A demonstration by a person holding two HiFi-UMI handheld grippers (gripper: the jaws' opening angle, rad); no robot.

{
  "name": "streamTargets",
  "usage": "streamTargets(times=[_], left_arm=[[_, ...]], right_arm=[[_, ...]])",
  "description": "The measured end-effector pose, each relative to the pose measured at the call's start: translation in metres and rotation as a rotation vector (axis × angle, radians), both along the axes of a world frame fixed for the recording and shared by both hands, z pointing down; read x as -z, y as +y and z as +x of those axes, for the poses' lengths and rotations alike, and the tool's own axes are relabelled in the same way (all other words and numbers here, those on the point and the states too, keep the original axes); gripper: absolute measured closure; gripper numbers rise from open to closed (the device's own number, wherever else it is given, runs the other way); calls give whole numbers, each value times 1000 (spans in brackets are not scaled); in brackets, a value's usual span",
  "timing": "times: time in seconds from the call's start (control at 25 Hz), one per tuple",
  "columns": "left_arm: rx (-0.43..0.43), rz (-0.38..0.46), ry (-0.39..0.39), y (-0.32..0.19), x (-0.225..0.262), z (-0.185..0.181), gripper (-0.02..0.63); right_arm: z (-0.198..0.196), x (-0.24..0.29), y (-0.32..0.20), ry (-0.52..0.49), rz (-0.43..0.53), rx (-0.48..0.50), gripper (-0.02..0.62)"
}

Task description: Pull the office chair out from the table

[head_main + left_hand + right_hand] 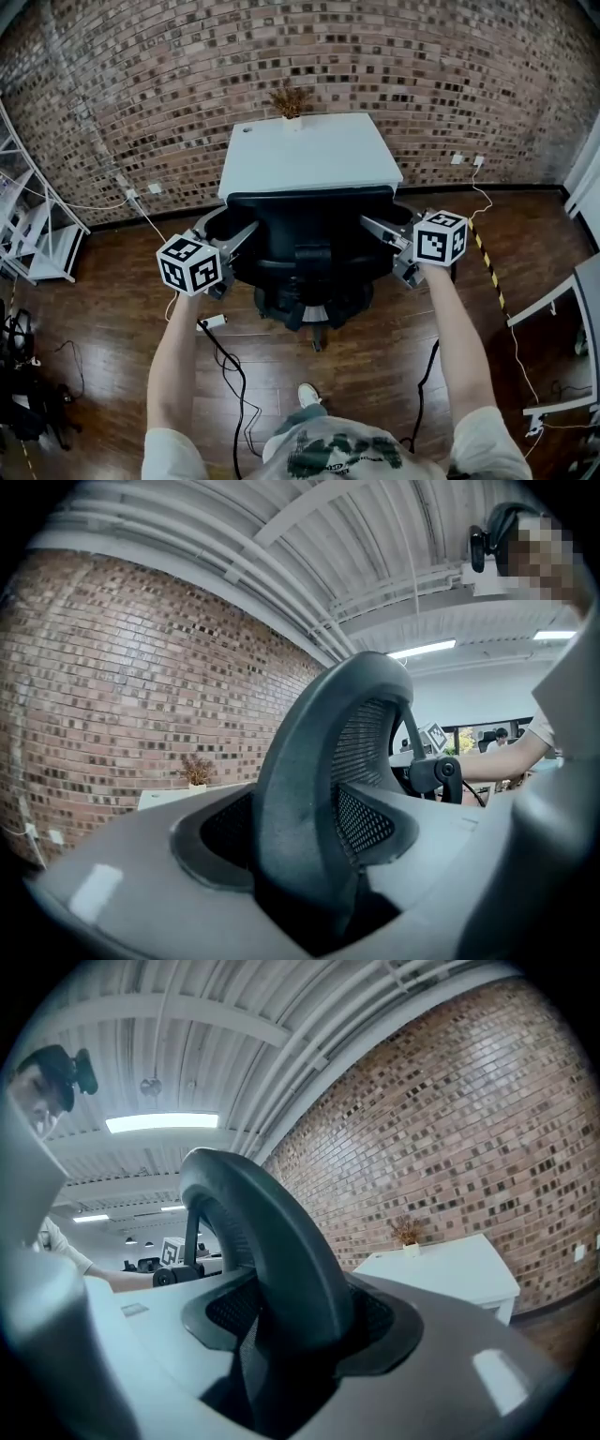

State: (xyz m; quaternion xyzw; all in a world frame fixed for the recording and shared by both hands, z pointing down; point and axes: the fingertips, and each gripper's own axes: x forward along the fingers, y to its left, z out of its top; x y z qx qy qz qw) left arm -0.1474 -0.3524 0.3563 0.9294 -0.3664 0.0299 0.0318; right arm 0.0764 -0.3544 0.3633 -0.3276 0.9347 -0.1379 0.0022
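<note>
The office chair [309,239] stands on the near side of the table [309,155], the left gripper [236,242] at its left edge, the right gripper [380,230] at its right. A plant [291,101] sits on the table's far edge.

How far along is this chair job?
Done: left gripper and right gripper are each clamped on a side of the chair backrest. In hand: that two-handed hold, ready to pull. Left: the backrest sits right at the table front edge, so the pull seems mostly ahead.
</note>
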Motion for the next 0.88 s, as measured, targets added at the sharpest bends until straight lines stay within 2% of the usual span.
streamTargets(times=[0.52,0.88], left_arm=[[34,6,17,109,-2,26,327],[33,7,9,149,-4,43,327]], right_arm=[[26,3,100,11,33,26,342],[43,1,141,8,52,24,341]])
